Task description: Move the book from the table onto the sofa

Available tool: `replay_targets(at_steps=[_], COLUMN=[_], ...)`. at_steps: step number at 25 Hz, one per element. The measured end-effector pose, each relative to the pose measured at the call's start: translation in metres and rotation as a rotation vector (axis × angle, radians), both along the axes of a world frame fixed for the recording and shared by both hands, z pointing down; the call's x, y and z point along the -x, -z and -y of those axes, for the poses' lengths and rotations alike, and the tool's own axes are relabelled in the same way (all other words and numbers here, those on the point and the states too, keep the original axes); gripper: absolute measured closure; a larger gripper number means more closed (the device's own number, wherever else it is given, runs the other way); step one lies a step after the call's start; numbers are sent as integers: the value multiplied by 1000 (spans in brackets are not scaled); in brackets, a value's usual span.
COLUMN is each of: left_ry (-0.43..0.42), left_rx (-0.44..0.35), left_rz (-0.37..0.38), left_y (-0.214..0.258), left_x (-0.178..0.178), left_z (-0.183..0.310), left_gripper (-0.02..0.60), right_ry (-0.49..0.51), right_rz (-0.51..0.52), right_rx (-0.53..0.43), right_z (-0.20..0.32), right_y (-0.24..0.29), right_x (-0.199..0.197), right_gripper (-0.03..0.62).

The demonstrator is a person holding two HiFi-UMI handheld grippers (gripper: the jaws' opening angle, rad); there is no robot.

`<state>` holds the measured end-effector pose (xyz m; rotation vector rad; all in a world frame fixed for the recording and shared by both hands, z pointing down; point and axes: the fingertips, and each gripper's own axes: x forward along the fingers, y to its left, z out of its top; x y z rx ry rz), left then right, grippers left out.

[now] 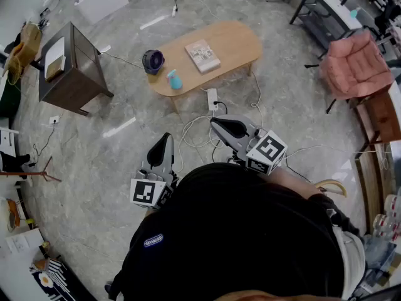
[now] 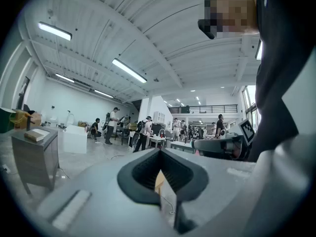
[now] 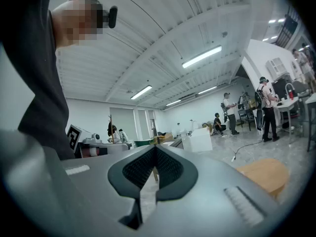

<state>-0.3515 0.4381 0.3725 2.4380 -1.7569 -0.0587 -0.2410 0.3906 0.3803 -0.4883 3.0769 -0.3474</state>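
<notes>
While you stand well back from the oval table (image 1: 235,42), the left gripper (image 1: 164,140) and the right gripper (image 1: 216,124) are both held level at your waist. Their jaws are closed tip to tip with nothing between them. The book (image 1: 202,56) lies flat near the middle of the tabletop. It is apart from the dark round device (image 1: 153,61) and the teal spray bottle (image 1: 173,79) at the table's near-left edge.

Step in hand, as judged: the approach. Walk round or over the white cables and the power strip (image 1: 212,99) on the floor between you and the table, since they could catch a foot. Open the jaws before you reach the book, not over it. A flat book offers little to pinch from above. Come in low at one free edge, preferably the one away from the bottle, and take cover and pages together so it does not fan open. The pink cushioned seat (image 1: 354,68) at the right is probably the sofa meant. Choose a grip that lets you turn towards it without regripping.
</notes>
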Motion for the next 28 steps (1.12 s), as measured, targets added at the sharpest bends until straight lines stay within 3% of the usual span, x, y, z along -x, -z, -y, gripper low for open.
replay_targets(at_steps=[9,13,14,15,16,17,19,24,28], left_ry=[-46,-94,-112,-128,-140,-149,-166,-159,-166], left_rx=[4,6,7,8,10,12,15,23,23], left_rz=[-18,6,8,10,11,5,-15,-29,-29], left_y=[-6,-25,-27,-28,-29,-29,-26,-31,-38], left_x=[22,28,27,26,26,28,34,54,56], left_z=[-17,-21,-21,-21,-22,-22,-24,-26,-21], left_gripper=[578,577,544,504,483,467,424,316,231], right_ry=[-20,-41,-44,-46,-49,-54,-72,-97,-119], right_rz=[21,16,16,18,21,24,30,37,7], right_rx=[28,50,54,58,61,62,62,66,61], right_z=[-22,-28,-29,-31,-33,-34,-36,-45,-46], right_y=[-4,-12,-13,-13,-13,-12,-11,-10,-14], right_x=[23,30,31,33,36,39,46,58,58], right_gripper=[566,565,565,524,412,353,282,135,75])
